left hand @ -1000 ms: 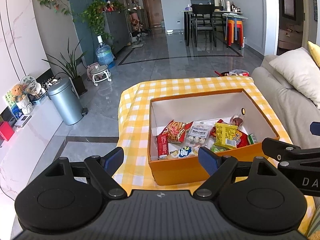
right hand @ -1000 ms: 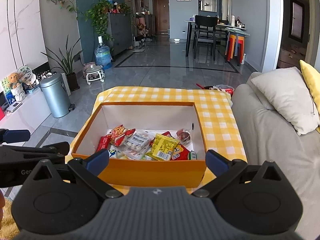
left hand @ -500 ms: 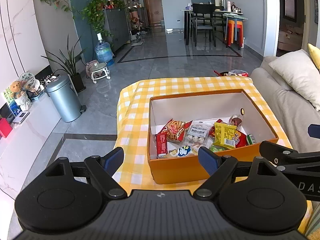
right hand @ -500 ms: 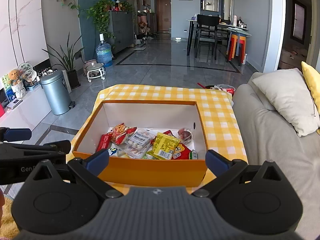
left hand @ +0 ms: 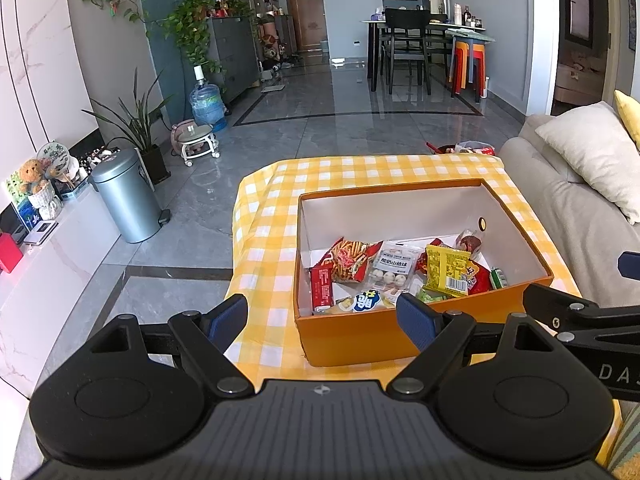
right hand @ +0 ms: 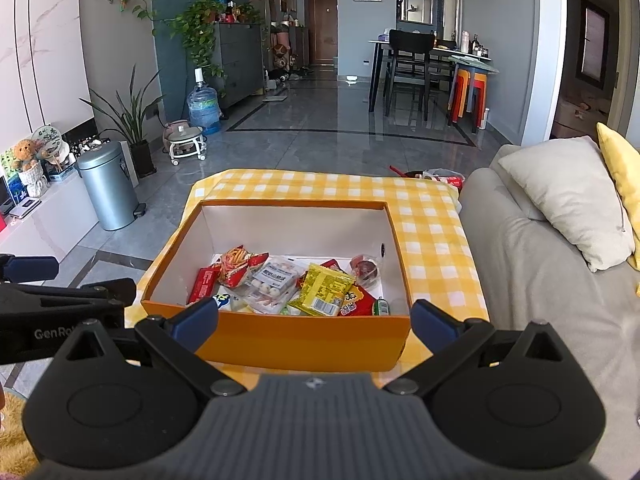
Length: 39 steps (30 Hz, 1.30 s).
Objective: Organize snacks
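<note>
We hold both grippers back from the orange box (right hand: pixel 304 336), which sits on the checkered surface (left hand: pixel 272 240) ahead of our fingers. The left gripper (left hand: pixel 322 316) and the right gripper (right hand: pixel 314 318) are both spread wide and empty. The snacks (right hand: pixel 288 284) lie inside the box, beyond the fingertips.

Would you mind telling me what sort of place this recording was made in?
Most likely a home living room that opens onto a dining area: a grey sofa with cushions, a dining table with chairs, and houseplants by a cabinet.
</note>
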Each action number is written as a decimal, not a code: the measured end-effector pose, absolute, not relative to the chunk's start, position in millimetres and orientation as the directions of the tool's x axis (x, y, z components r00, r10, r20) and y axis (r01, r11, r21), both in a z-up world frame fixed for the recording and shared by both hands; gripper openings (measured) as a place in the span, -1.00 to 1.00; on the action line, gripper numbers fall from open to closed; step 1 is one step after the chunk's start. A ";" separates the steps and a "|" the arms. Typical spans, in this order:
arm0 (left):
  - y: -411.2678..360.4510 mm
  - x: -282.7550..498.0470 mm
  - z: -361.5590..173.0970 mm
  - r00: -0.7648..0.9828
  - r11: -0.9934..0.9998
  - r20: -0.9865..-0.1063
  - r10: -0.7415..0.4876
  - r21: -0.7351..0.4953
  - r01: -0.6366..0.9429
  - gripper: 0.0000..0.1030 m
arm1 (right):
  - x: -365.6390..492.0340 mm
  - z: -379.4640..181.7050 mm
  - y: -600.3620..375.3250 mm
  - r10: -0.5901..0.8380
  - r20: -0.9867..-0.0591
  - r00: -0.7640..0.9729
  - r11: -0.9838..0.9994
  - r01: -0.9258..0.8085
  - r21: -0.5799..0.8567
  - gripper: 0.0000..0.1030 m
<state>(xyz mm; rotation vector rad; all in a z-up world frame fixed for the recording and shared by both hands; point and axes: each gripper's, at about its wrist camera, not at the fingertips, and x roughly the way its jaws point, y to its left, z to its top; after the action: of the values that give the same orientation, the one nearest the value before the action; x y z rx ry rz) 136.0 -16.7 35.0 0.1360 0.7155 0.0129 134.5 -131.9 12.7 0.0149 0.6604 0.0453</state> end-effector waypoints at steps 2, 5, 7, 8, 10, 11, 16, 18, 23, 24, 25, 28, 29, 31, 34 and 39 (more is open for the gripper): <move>-16.1 136.2 35.1 0.755 0.991 -0.653 0.058 0.128 0.035 0.91 | 134.6 12.5 -131.9 0.048 -0.613 0.789 0.999 -0.038 0.029 0.93; -13.9 137.1 35.3 0.755 0.991 -0.653 0.058 0.128 0.035 0.91 | 134.6 12.5 -132.0 0.048 -0.612 0.789 0.999 -0.039 0.029 0.93; -15.3 136.3 35.4 0.754 0.991 -0.654 0.056 0.126 0.036 0.91 | 134.4 12.5 -132.1 0.048 -0.612 0.790 0.999 -0.039 0.028 0.93; -13.5 137.2 35.4 0.755 0.991 -0.653 0.057 0.127 0.035 0.91 | 133.8 12.7 -131.8 0.048 -0.612 0.790 0.999 -0.039 0.027 0.93; -13.4 137.2 35.4 0.755 0.991 -0.653 0.057 0.127 0.035 0.91 | 133.8 12.7 -131.7 0.047 -0.612 0.790 0.999 -0.039 0.027 0.93; -15.0 136.4 35.6 0.755 0.991 -0.653 0.057 0.126 0.034 0.91 | 133.8 12.6 -131.6 0.047 -0.612 0.790 0.999 -0.039 0.027 0.93; -16.2 133.9 36.6 0.754 0.992 -0.654 0.061 0.121 0.024 0.91 | 133.2 12.8 -132.3 0.045 -0.612 0.790 0.999 -0.037 0.025 0.93; -18.8 132.6 36.8 0.752 0.993 -0.656 0.062 0.118 0.021 0.91 | 132.5 13.5 -132.9 0.044 -0.613 0.789 0.999 -0.036 0.025 0.93; -17.7 131.9 37.8 0.750 0.993 -0.658 0.062 0.113 0.017 0.91 | 131.4 14.5 -134.5 0.041 -0.616 0.786 0.999 -0.034 0.023 0.93; -20.4 130.8 38.0 0.750 0.993 -0.659 0.063 0.114 0.017 0.91 | 131.3 14.5 -135.6 0.040 -0.617 0.786 0.999 -0.033 0.023 0.93; -16.9 131.9 37.7 0.750 0.994 -0.659 0.062 0.112 0.016 0.91 | 131.4 14.3 -134.7 0.039 -0.618 0.785 0.999 -0.032 0.022 0.93; -18.6 130.9 38.3 0.750 0.994 -0.659 0.063 0.111 0.015 0.91 | 131.0 13.8 -134.6 0.040 -0.621 0.783 0.999 -0.033 0.022 0.93; -16.5 131.8 38.3 0.750 0.994 -0.658 0.061 0.111 0.016 0.91 | 131.1 13.8 -133.8 0.039 -0.622 0.782 0.999 -0.032 0.022 0.92; -16.3 131.8 38.5 0.750 0.994 -0.659 0.060 0.110 0.017 0.91 | 130.8 13.3 -133.2 0.039 -0.622 0.782 0.999 -0.033 0.022 0.93; -18.9 131.3 37.4 0.750 0.994 -0.659 0.058 0.104 0.014 0.91 | 129.8 13.1 -133.1 0.039 -0.623 0.781 0.999 -0.032 0.022 0.93; -17.3 131.1 37.5 0.749 0.994 -0.659 0.061 0.106 0.012 0.91 | 129.6 13.1 -133.0 0.040 -0.623 0.781 0.999 -0.033 0.022 0.93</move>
<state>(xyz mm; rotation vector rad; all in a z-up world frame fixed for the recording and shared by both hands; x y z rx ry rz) 131.1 -17.3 37.5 0.1057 0.7234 0.0268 129.6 -133.0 13.1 0.0100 0.6730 0.0392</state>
